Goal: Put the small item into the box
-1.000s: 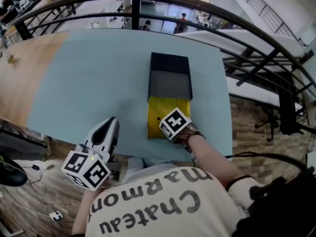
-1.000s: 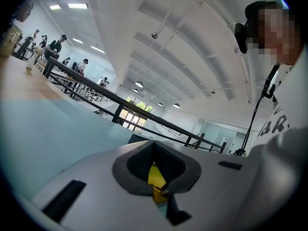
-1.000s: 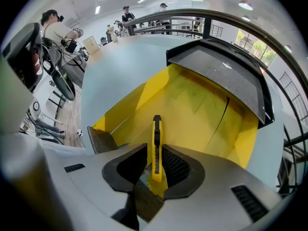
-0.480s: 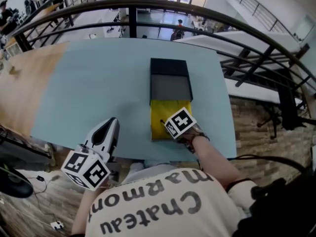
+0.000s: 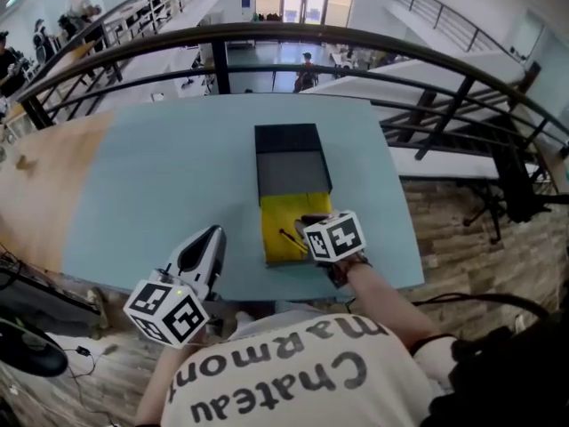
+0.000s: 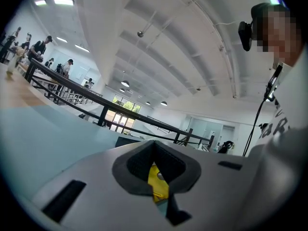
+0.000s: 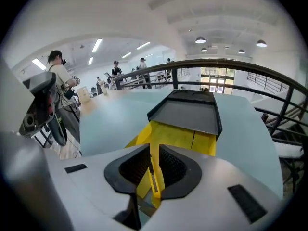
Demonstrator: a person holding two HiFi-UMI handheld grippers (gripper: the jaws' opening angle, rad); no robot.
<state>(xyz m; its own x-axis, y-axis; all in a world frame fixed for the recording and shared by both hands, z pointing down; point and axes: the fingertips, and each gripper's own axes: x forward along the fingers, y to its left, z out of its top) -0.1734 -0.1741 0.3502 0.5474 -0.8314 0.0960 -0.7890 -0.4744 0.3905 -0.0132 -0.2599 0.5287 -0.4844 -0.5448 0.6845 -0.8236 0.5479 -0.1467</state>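
A box lies in the middle of the light blue table (image 5: 142, 176): a black lid (image 5: 292, 160) over a yellow tray (image 5: 277, 216) that sticks out toward me. A thin dark small item (image 5: 288, 237) lies on the tray. My right gripper (image 5: 304, 227) is at the tray's near right corner. Its jaws are closing, and in the right gripper view a thin yellow strip (image 7: 155, 177) with a dark line, apparently the tray's wall, stands pinched between the pads of the right gripper (image 7: 153, 171). My left gripper (image 5: 209, 238) hovers at the table's near edge, shut and empty.
A dark curved railing (image 5: 373, 47) runs behind the table's far side, with a lower floor beyond it. The table's left part is bare wood (image 5: 36, 176). Brick-pattern floor (image 5: 453, 229) lies to the right. In the left gripper view the left gripper (image 6: 158, 177) points at the yellow tray.
The right gripper has stayed at the near end of the yellow tray, shifting slightly to the right. The left gripper has barely moved. The head view has tilted a little.
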